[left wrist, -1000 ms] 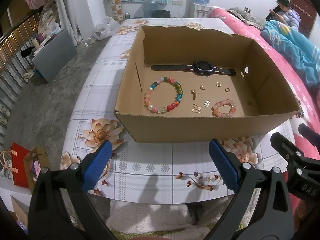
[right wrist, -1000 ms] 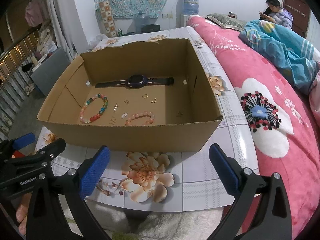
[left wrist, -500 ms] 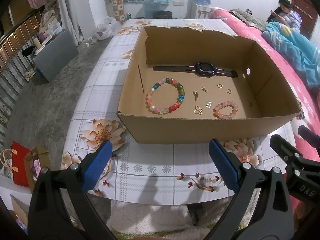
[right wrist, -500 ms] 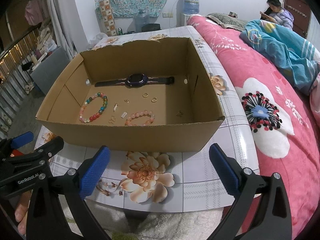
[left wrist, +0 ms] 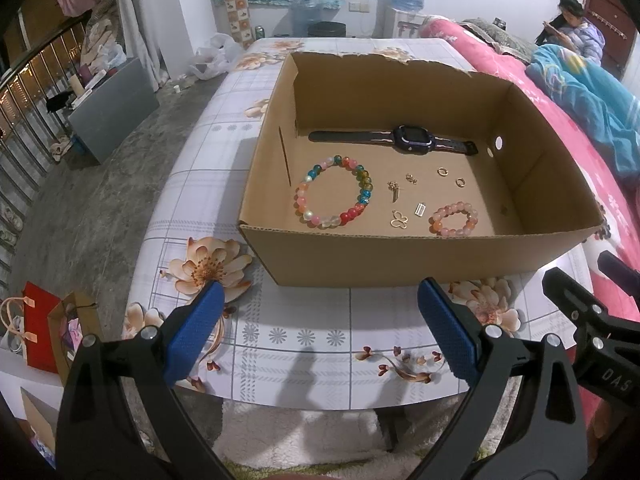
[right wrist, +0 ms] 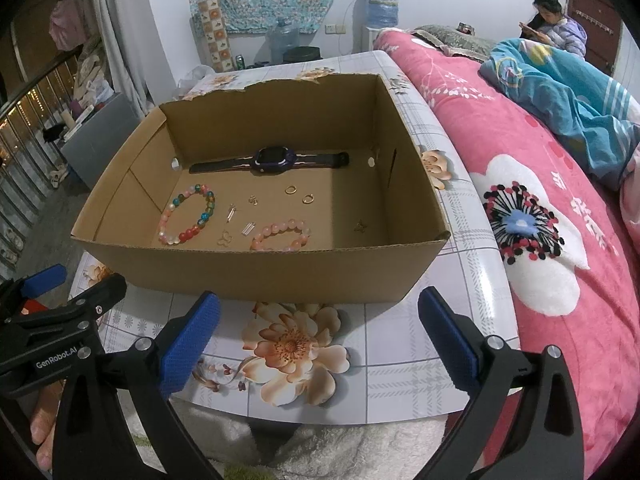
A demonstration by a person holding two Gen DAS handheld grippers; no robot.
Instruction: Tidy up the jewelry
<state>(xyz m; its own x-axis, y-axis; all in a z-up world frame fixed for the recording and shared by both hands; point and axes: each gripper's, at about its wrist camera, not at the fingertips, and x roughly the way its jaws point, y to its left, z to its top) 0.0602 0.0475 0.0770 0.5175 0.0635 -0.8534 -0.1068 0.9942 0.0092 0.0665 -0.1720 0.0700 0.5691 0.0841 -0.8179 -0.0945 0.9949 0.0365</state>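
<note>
An open cardboard box (left wrist: pixel 420 258) (right wrist: pixel 260 272) stands on the floral table. On its floor lie a dark watch (left wrist: pixel 412 138) (right wrist: pixel 276 159), a multicoloured bead bracelet (left wrist: pixel 334 196) (right wrist: pixel 188 220), a small pink bead bracelet (left wrist: pixel 454 219) (right wrist: pixel 280 234), two gold rings (left wrist: pixel 442 171) (right wrist: pixel 291 189) and several small gold charms (left wrist: pixel 399 219) (right wrist: pixel 225 238). My left gripper (left wrist: pixel 318 326) is open and empty, in front of the box's near wall. My right gripper (right wrist: pixel 318 326) is open and empty, also in front of the box.
A pink bed (right wrist: pixel 560 240) with a blue blanket runs along the table's right side; a person (right wrist: pixel 554 26) sits at its far end. A grey box (left wrist: pixel 112 108) and railing stand on the floor at left. Paper bags (left wrist: pixel 40 332) sit below left.
Both grippers have shifted slightly, so the box sits a little differently in each view. Both stay open. Nothing in the box has moved.
</note>
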